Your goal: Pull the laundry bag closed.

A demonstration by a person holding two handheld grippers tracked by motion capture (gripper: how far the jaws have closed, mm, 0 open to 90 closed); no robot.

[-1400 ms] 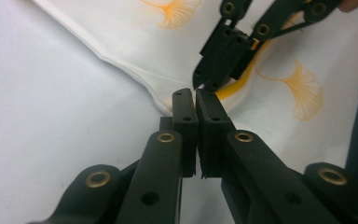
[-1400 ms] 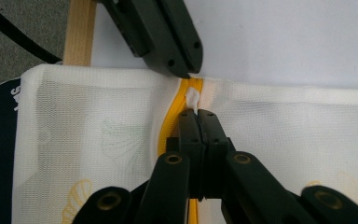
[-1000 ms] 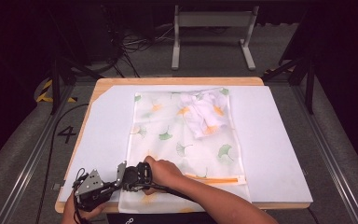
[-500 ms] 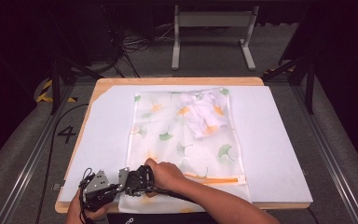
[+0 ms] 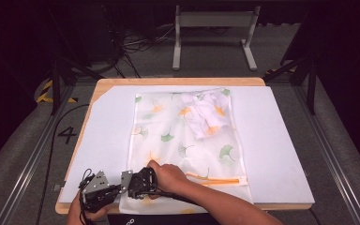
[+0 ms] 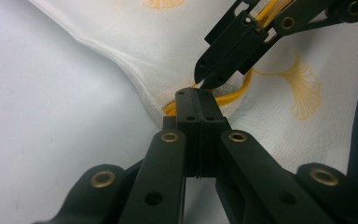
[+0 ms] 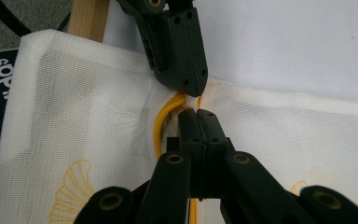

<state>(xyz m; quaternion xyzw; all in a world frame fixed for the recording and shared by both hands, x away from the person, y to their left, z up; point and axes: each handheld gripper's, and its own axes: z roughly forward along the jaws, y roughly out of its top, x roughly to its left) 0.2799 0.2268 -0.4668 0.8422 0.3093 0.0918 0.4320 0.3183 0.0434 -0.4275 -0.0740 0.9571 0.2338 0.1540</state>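
On the wooden table (image 5: 178, 81) lies a white mat (image 5: 281, 140), and spread down its middle is a sheer mesh bag (image 5: 183, 140) printed with green and orange ginkgo leaves. Inside the bag's far end, toward the right, sits a crumpled white cloth (image 5: 205, 115). Across the bag's near end runs an orange zipper (image 5: 215, 179), and its near edge hangs just over the table's front. At the bag's near left corner the two grippers meet tip to tip. From the person's left side the left gripper (image 5: 104, 187) reaches the corner; its jaws are pressed together on the bag's edge where the orange zipper cord (image 6: 233, 95) curls out, as the left gripper view shows. Opposite it, the right gripper (image 5: 138, 182), held by a hand (image 5: 166, 177) resting on the bag, has its jaws pinched together on the mesh right beside that cord (image 7: 161, 121), seen in the right gripper view. Both pairs of tips almost touch each other over the same fold.
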